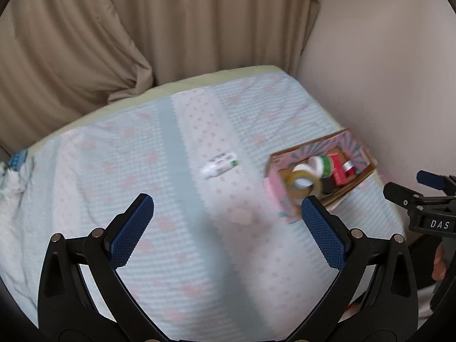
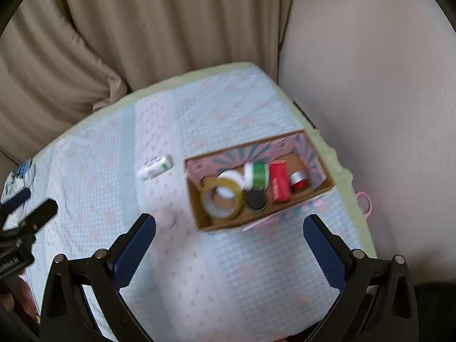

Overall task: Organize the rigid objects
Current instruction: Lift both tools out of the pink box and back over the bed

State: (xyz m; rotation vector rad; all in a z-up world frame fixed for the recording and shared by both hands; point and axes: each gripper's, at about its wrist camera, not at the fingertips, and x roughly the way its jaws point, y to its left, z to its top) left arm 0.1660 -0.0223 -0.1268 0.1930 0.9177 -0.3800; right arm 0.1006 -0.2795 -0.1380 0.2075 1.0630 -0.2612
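Item one: the cardboard box (image 2: 325, 189), brown outside, pink and teal pattern on its inner walls, resting on the quilted cover (image 2: 216, 279) near the right edge of the bed. We count inside it a yellowish tape roll (image 2: 209, 199) at the near left, a white roll (image 2: 232, 178) behind it, a green and white roll (image 2: 256, 175) standing on edge, a black round lid (image 2: 255, 201), a red box (image 2: 279, 182) and a small silver and red roll (image 2: 297, 181) at the right end. All sit close together, several touching.

Item two: a white tube with a green cap (image 2: 155, 167), lying flat on the cover, just left of the box and apart from it. In the left wrist view we find it (image 1: 219, 165) ahead of the tool, toward the far side of the bed.

Item three: a pale round disc (image 2: 166, 218) on the cover, near the box's near left corner; blurred, so we cannot tell what it is.

Item four: our left tool (image 1: 228, 213), fingers spread wide, holding nothing, above the cover.

Item five: our right tool (image 2: 229, 236), likewise spread wide and holding nothing, just short of the box.

Background: beige curtain (image 1: 185, 22), pale wall (image 2: 370, 71).
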